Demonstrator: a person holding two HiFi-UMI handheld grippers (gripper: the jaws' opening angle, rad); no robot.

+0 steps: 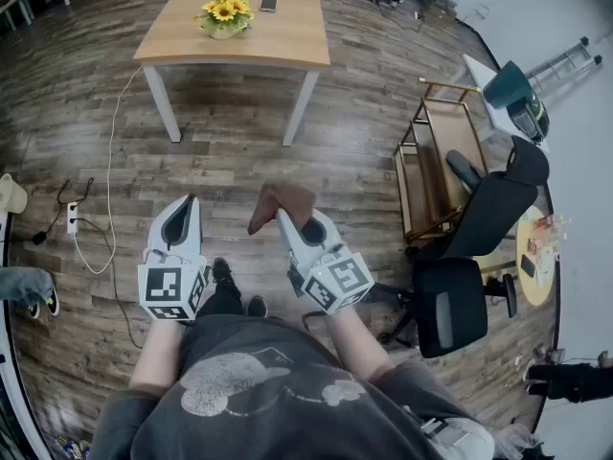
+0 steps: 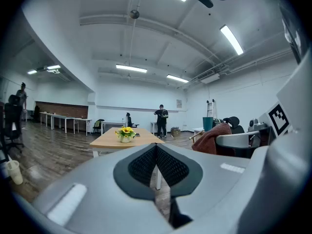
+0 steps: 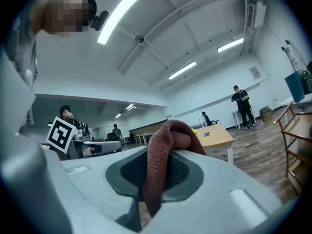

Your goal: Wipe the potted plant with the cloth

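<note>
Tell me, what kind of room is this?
Likely a big open office or lab: strip lights overhead, rows of desks at the back, and a black office chair.

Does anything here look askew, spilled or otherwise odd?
Nothing stands out. The potted plant sits upright on the table, the brown cloth is clamped in the right gripper, and the left gripper is shut and empty.

cloth (image 3: 165, 140): pinched part hidden in right tongs (image 3: 155, 174) | potted plant (image 3: 196, 131): mostly behind cloth
</note>
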